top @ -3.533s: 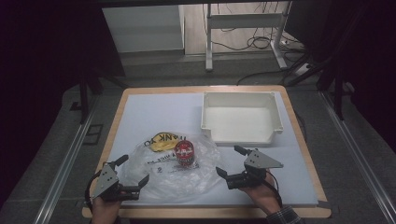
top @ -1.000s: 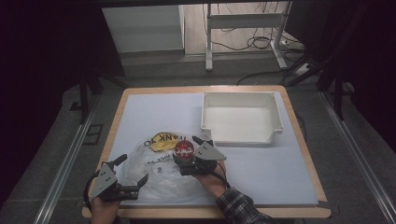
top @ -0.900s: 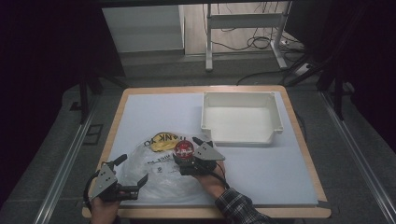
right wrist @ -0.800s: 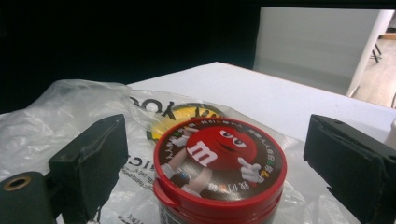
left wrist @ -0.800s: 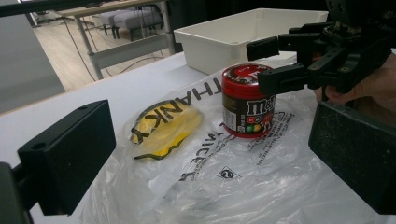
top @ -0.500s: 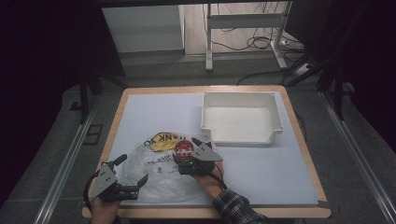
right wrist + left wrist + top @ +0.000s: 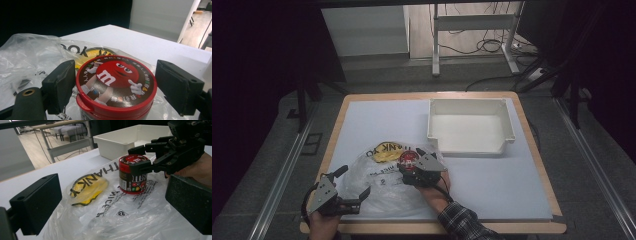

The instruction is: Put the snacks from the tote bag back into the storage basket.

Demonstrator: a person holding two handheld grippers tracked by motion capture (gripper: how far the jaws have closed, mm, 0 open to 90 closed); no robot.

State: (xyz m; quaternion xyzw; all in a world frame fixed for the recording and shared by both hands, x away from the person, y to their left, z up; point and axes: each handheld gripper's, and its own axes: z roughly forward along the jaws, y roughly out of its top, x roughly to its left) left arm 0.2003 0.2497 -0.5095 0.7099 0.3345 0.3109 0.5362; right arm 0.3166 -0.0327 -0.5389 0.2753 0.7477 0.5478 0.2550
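Holding the left gripper (image 7: 343, 194) low at the near edge of the plastic bag (image 7: 377, 187), jaws apart and clamped on nothing — best kept there to pin the film if it lifts. Then the candy tub (image 7: 115, 86), upright on the bag between the right gripper (image 7: 125, 85) jaws, still spread either side of the lid — square up, drop below the rim, close evenly.

White bin (image 7: 471, 125) beyond; right tabletop (image 7: 507, 185) free.
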